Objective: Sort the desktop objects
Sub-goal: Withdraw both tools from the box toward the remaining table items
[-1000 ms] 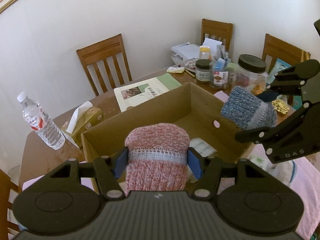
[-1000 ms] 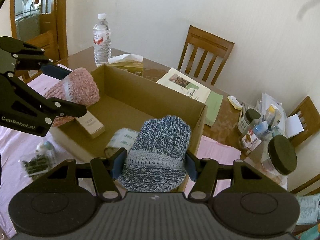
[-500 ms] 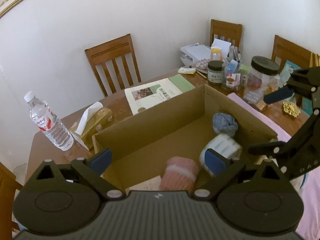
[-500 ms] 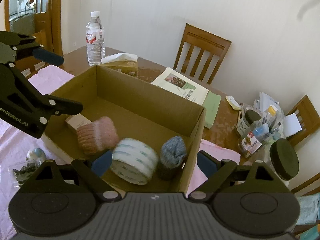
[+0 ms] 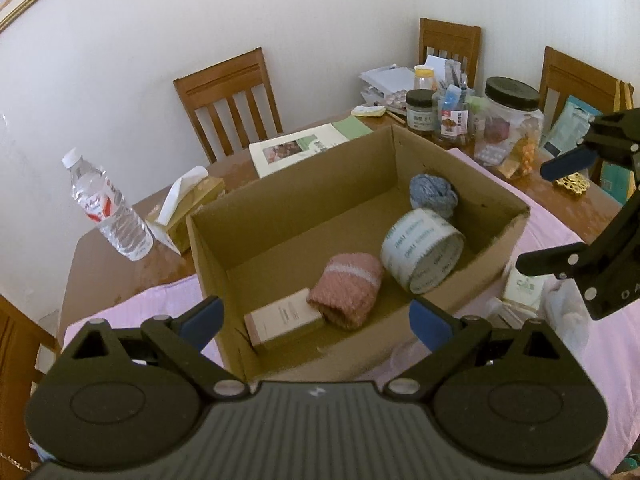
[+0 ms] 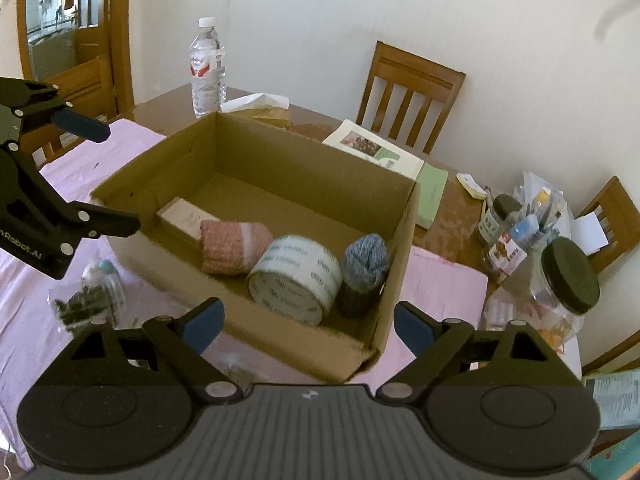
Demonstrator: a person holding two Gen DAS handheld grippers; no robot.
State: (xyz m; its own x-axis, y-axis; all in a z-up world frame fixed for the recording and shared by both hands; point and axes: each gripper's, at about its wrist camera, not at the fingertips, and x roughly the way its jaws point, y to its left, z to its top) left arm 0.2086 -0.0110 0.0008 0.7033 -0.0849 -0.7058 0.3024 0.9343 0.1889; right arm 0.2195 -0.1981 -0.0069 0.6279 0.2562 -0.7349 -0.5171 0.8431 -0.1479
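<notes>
Fingers of both grippers were spread wide, and nothing was held between them. The left gripper (image 5: 316,320) was poised above the near edge of the cardboard box (image 5: 288,196), and the right gripper (image 6: 308,322) was held over the box's near right corner. Each gripper could be seen from the other's camera, off to its own side of the box.

4 things were seen lying on the box floor. A pink knitted roll (image 5: 346,286) was laid on its side, touching a small pale carton (image 5: 284,322) at the left end. A roll of printed tape (image 5: 422,254) was tipped on its side just beside the pink roll. A blue-grey knitted roll (image 6: 366,266) was stood in the right corner, against the tape.

A water bottle (image 5: 106,206) and a tissue box (image 5: 192,210) were placed on the table (image 5: 120,276) beyond the box's left end.
</notes>
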